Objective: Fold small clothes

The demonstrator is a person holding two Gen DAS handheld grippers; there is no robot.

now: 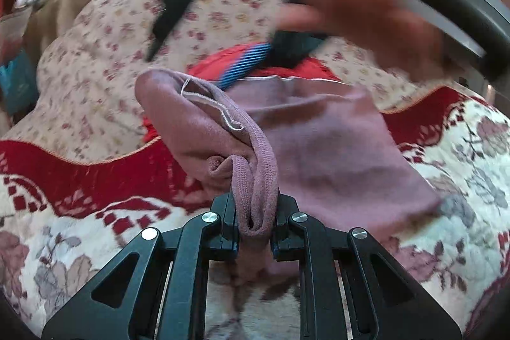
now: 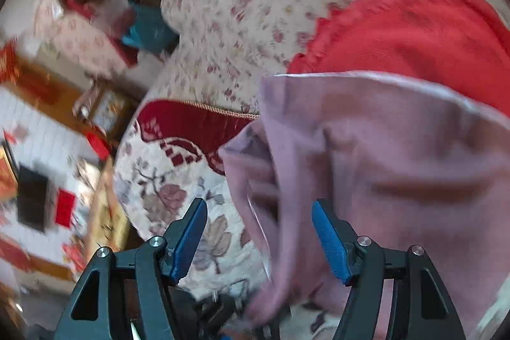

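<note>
A small mauve-pink garment (image 1: 322, 145) lies on a floral bed cover (image 1: 95, 247). My left gripper (image 1: 255, 212) is shut on a bunched fold of its ribbed hem and holds it up. In the right wrist view the same mauve garment (image 2: 398, 174) fills the lower right. My right gripper (image 2: 258, 231) is open, its blue pads (image 2: 331, 241) on either side of the garment's left edge, gripping nothing. A red garment (image 2: 414, 31) lies behind the mauve one. The right gripper and the hand holding it (image 1: 360, 11) show blurred at the top of the left wrist view.
A cream pillow with small pink flowers (image 1: 105, 53) lies beyond the clothes. The bed cover has a dark red band (image 2: 191, 123). To the left of the bed, blurred, are a teal object (image 2: 149, 27) and room furniture (image 2: 32, 196).
</note>
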